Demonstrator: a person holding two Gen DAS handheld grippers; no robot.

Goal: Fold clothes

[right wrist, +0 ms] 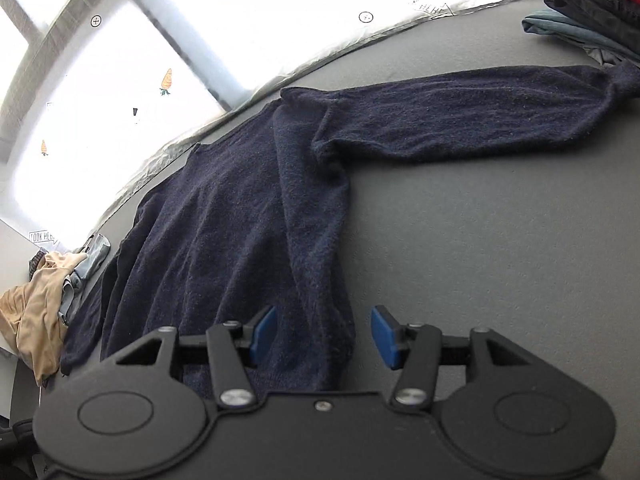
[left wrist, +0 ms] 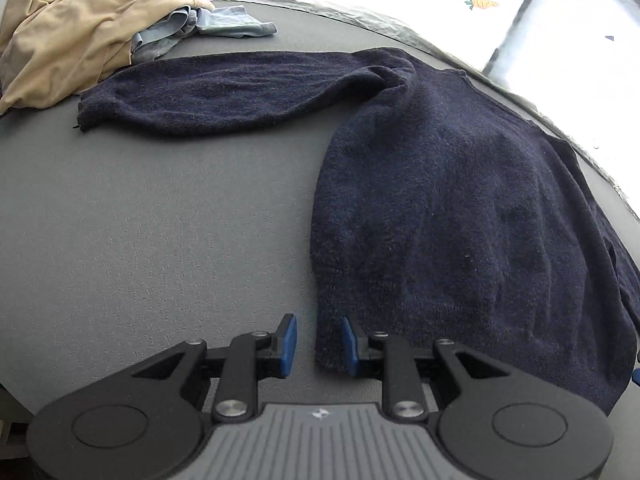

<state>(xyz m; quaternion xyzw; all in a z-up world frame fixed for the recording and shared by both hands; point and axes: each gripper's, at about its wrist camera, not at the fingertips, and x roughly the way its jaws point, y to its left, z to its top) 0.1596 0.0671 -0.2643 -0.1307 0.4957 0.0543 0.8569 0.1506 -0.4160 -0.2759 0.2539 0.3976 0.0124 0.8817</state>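
Note:
A dark navy knit sweater [left wrist: 460, 208] lies flat on the grey table [left wrist: 140, 220], one sleeve stretched out to the left in the left wrist view. My left gripper [left wrist: 318, 346] hovers over the sweater's near left hem corner, its blue pads apart and not pressing the cloth. In the right wrist view the same sweater [right wrist: 224, 224] runs up the middle, its other sleeve reaching right. My right gripper [right wrist: 324, 338] stands open above the near right hem corner, the fabric edge lying loose under the gap.
A tan garment [left wrist: 68, 32] and a pale blue one [left wrist: 208, 26] are heaped at the far left. Folded dark, teal and red clothes [right wrist: 592, 4] are stacked at the far right. The table's far edge borders a bright white wall [right wrist: 120, 92] with small printed marks.

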